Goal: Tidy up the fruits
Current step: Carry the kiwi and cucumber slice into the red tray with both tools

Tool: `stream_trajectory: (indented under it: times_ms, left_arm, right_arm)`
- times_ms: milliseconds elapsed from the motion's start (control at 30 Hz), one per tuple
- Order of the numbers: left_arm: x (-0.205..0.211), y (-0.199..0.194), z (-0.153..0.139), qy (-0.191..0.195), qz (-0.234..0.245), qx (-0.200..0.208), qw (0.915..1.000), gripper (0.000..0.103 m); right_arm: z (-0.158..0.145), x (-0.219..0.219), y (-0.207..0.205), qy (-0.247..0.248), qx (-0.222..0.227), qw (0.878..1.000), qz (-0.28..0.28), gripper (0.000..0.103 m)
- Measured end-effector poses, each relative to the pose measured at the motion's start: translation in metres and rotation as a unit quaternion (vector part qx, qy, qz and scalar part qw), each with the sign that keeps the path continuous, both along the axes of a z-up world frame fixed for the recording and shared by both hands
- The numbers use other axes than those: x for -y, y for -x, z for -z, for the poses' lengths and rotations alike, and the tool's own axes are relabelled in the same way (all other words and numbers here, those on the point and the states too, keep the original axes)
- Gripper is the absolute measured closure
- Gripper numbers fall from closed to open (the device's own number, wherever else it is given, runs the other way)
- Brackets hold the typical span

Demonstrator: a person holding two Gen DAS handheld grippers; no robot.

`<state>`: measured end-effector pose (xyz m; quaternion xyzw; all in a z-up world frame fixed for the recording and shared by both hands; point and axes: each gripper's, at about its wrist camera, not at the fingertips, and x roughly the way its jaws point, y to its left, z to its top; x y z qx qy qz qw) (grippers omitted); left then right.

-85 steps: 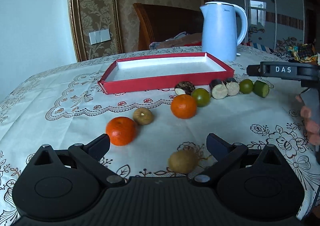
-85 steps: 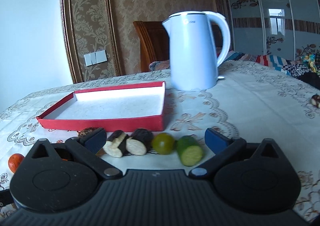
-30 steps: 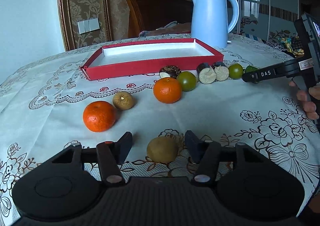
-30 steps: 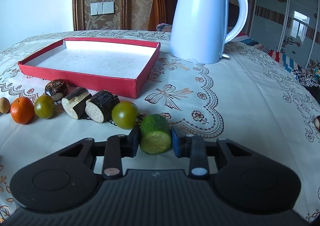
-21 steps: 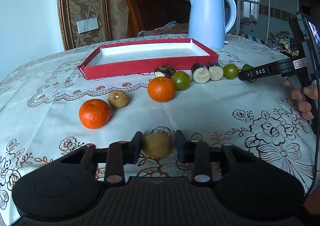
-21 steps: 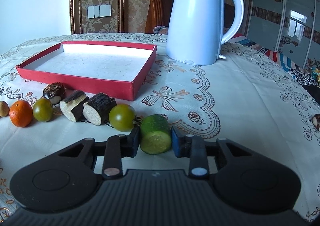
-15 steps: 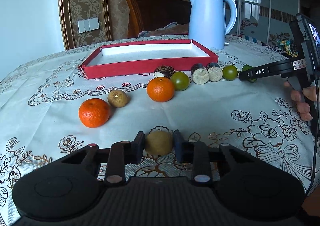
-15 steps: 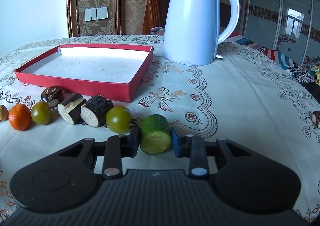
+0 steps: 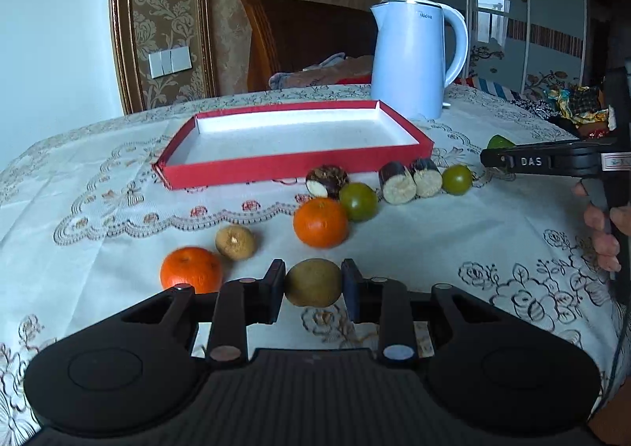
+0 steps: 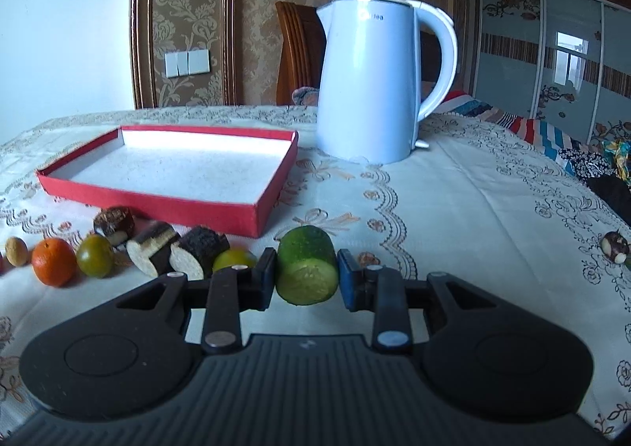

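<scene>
My left gripper [image 9: 313, 284] is shut on a brown kiwi-like fruit [image 9: 312, 282], held a little above the tablecloth. My right gripper [image 10: 305, 276] is shut on a green cucumber chunk [image 10: 307, 270], also raised off the cloth. An empty red tray [image 9: 294, 164] [image 10: 157, 203] lies at the back. On the cloth remain two oranges [image 9: 191, 268] [image 9: 320, 222], a small brown fruit [image 9: 235, 242], two green tomatoes [image 9: 358, 200] [image 9: 456, 179], two dark-skinned cut pieces [image 9: 410, 181] and a dark round piece [image 9: 326, 181].
A white kettle [image 10: 370, 91] stands behind the tray's right end. A wooden chair [image 9: 299, 40] is beyond the table. A small dark nut [image 10: 614, 247] lies at the right edge. A person's hand [image 9: 601, 227] holds the right gripper's handle.
The left jaws closed on the brown fruit and lifted it off the cloth. The right gripper, still gripping the cucumber chunk, raised it slightly.
</scene>
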<state>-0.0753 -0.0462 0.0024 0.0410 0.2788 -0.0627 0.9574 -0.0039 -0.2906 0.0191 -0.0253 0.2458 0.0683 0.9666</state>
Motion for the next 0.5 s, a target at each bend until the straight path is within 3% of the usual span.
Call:
stream_trajectory:
  times_ms: [267,500]
  left_arm:
    - [-0.009,-0.042,-0.015,0.012,-0.013,0.004,0.9998,0.073]
    - [-0.025,-0.096,-0.028,0.038,-0.041,0.012,0.9984,0.073]
  right_arm:
    - [-0.024,-0.023,-0.01,0.005,0.035,0.999,-0.013,0.073]
    - [-0.028,-0.048,-0.048,-0.009,0.028,0.999,-0.022,0.073]
